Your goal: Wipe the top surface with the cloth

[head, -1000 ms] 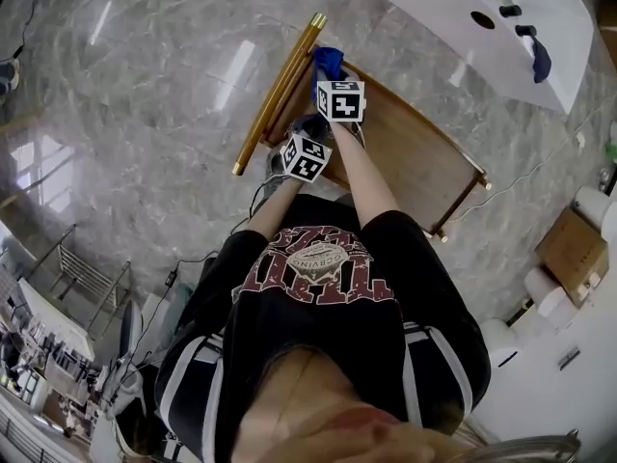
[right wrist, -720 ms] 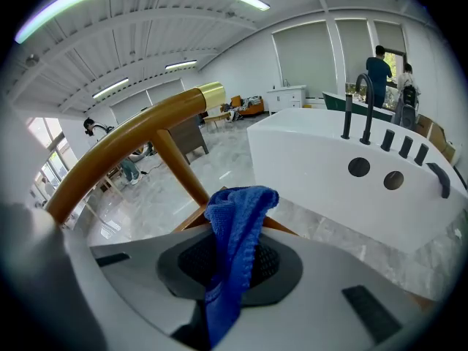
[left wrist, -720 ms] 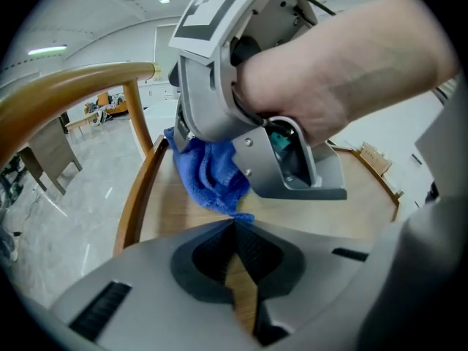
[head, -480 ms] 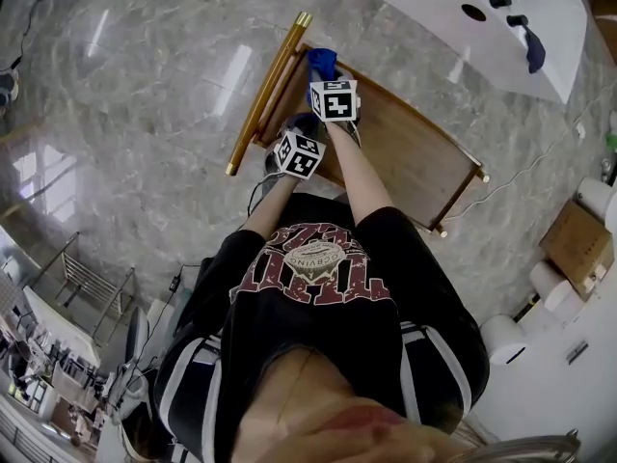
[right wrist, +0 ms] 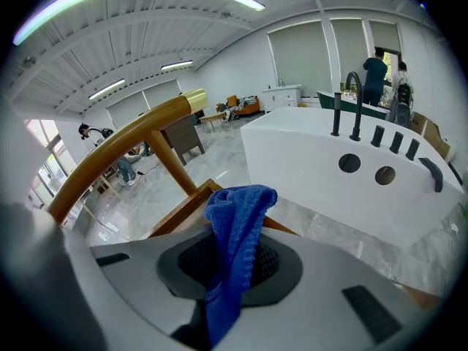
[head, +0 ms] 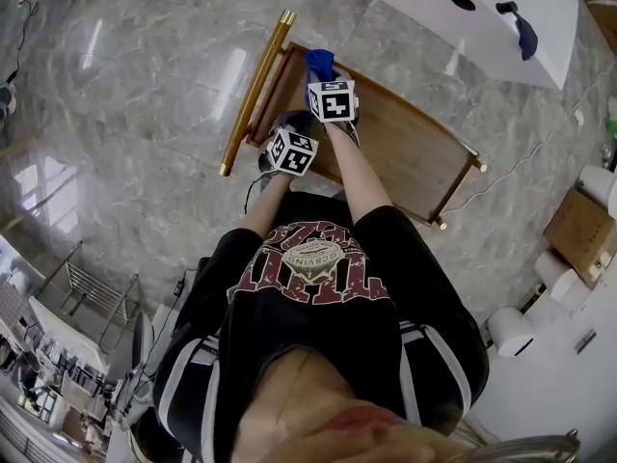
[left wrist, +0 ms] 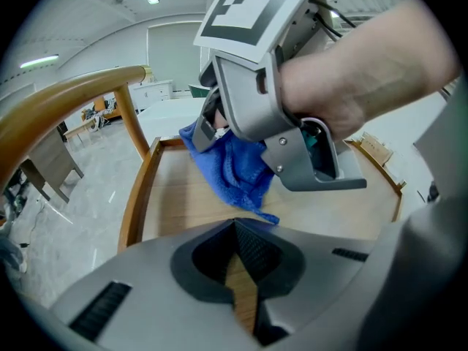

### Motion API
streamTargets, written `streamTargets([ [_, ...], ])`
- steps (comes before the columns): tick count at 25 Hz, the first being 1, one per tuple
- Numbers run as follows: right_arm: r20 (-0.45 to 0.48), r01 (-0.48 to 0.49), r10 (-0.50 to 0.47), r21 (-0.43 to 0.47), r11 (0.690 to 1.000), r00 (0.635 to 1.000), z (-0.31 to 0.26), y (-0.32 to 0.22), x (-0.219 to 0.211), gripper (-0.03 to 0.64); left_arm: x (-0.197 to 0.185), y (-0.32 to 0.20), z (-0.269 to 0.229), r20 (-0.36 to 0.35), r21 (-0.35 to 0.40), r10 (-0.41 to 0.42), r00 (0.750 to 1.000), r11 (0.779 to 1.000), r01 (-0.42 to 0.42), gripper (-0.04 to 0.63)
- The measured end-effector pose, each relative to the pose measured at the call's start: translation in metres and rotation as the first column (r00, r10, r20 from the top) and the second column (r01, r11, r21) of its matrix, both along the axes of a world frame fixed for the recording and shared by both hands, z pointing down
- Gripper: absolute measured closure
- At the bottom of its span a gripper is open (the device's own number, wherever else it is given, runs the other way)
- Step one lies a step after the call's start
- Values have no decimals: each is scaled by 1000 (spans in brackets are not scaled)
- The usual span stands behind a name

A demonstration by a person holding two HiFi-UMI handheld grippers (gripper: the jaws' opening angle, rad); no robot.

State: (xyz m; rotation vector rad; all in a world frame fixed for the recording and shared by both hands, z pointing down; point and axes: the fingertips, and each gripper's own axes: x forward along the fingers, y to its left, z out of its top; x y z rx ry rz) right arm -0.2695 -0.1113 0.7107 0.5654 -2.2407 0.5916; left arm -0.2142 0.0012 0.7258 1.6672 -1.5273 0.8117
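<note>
A blue cloth hangs from my right gripper, which is shut on it over the far left end of the wooden top. In the right gripper view the cloth rises out of the closed jaws of the right gripper and folds over. My left gripper sits just behind and left of the right one, low over the wood. In the left gripper view, the left gripper is shut with nothing in it. Ahead, the cloth touches the wooden top.
A brass handle bar runs along the top's left end, above the raised wooden rim. A white basin unit with black fittings stands beyond on the marble floor. A cardboard box lies at the right.
Both grippers have shifted slightly left in the head view and stay close together. The cloth remains gripped at the far left end of the top.
</note>
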Motion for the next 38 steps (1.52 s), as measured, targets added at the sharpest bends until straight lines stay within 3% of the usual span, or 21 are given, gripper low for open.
streamTargets([
  [25,-14,-83,83,14,996,996,1,-14,76,558,4,0,2,76,-42,45,996,998,-42,549],
  [38,-19,-137,137,8,991,990,2,-21,119,558,10,-1,1,100,-95,28,995,995,-18,549],
])
